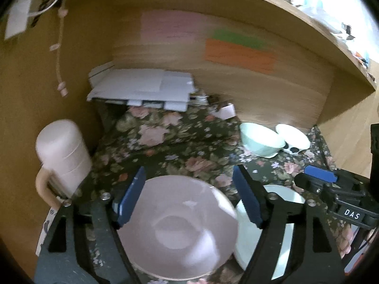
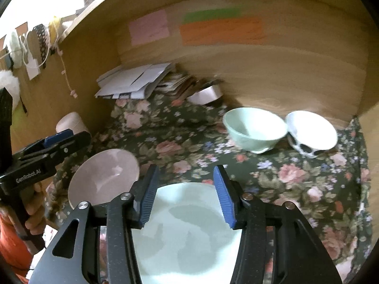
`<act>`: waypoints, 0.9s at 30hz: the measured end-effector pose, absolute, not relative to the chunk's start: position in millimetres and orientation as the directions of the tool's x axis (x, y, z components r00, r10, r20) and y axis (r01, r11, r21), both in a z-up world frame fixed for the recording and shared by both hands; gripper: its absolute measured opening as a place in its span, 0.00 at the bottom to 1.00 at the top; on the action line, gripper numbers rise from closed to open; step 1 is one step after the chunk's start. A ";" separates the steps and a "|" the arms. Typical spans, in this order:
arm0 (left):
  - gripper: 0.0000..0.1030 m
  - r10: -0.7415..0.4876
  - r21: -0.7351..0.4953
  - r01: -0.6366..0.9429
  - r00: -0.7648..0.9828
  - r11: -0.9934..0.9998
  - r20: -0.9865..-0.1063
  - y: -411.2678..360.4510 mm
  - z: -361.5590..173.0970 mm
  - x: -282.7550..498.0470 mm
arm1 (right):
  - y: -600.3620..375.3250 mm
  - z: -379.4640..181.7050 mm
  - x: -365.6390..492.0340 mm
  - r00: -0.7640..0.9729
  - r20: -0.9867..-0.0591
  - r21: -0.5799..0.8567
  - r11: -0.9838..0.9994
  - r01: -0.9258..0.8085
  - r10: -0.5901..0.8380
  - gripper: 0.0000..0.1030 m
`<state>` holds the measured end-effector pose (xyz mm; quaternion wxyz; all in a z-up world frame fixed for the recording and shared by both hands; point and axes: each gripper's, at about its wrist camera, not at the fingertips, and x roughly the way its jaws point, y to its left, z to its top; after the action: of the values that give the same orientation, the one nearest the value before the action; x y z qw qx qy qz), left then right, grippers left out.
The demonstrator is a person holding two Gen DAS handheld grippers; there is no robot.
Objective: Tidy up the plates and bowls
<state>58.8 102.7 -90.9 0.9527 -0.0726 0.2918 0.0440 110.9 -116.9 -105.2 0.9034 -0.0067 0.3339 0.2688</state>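
A pink plate (image 1: 180,232) lies on the floral cloth below my open left gripper (image 1: 189,196); it also shows in the right wrist view (image 2: 104,177). A pale green plate (image 2: 187,234) lies beside it, under my open right gripper (image 2: 186,195); its edge shows in the left wrist view (image 1: 284,232). At the back right stand a mint green bowl (image 2: 254,129) and a white bowl with black spots (image 2: 311,132), touching; both show in the left wrist view, the mint bowl (image 1: 261,139) and the white bowl (image 1: 293,138). Neither gripper holds anything.
A pink lidded jug (image 1: 62,156) stands at the left. A stack of white papers (image 1: 142,86) and a small silver tin (image 2: 206,93) lie at the back. Wooden walls (image 2: 284,75) enclose the nook on three sides. The floral cloth (image 2: 308,184) covers the surface.
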 end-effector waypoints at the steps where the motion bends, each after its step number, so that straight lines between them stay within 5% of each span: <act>1: 0.79 0.045 -0.104 -0.124 0.826 0.987 -0.562 99.0 -89.1 60.6 | -122.2 -103.5 111.8 0.640 -0.602 0.167 0.859 -0.484 0.477 0.43; 11: 0.82 0.017 -0.076 -0.067 0.847 0.995 -0.531 53.0 -73.7 91.0 | -158.7 -93.5 129.3 0.697 -0.577 0.142 0.893 -0.428 0.426 0.54; 27: 0.82 -0.024 -0.017 0.017 0.798 1.000 -0.603 10.0 -84.6 170.9 | -179.1 -110.7 196.1 0.702 -0.623 0.139 0.932 -0.334 0.345 0.56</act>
<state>170.9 10.0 -84.6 0.9481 -0.0056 0.3179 -0.0107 196.1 -179.1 -110.7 0.9225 0.0078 0.3393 0.1841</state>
